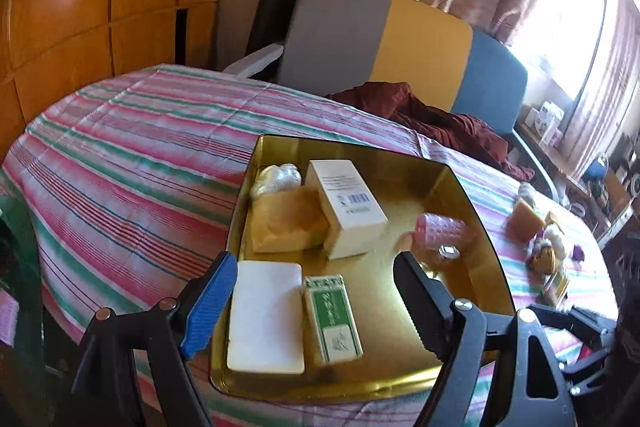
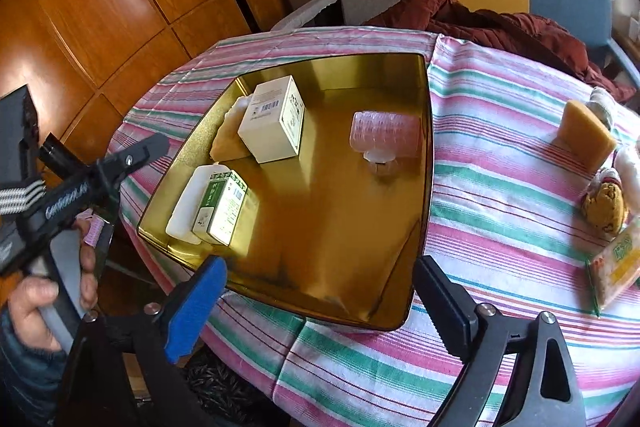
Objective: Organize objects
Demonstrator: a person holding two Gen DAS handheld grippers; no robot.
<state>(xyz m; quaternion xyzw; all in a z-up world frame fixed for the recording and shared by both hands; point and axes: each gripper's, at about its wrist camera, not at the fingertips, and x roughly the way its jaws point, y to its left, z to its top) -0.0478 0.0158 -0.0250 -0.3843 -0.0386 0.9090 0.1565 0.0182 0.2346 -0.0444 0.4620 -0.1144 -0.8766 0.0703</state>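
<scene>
A gold tin tray (image 1: 472, 307) (image 2: 340, 247) sits on the striped tablecloth. In it lie a white barcode box (image 1: 346, 213) (image 2: 274, 119), a green and white box (image 1: 334, 321) (image 2: 220, 211), a flat white slab (image 1: 266, 317) (image 2: 188, 203), a tan paper packet (image 1: 286, 221), a white lump (image 1: 276, 177) and a pink clear bottle (image 1: 440, 231) (image 2: 384, 133). My left gripper (image 1: 316, 301) is open and empty over the tray's near part. My right gripper (image 2: 320, 301) is open and empty above the tray's near edge. The left gripper also shows in the right wrist view (image 2: 132, 155).
On the cloth to the right lie an orange sponge block (image 2: 586, 137) (image 1: 524, 221), a small plush toy (image 2: 604, 203) (image 1: 546, 253) and a yellow-green packet (image 2: 616, 267). A dark red garment (image 2: 500, 23) lies at the far table edge. Chairs and wooden cabinets stand behind.
</scene>
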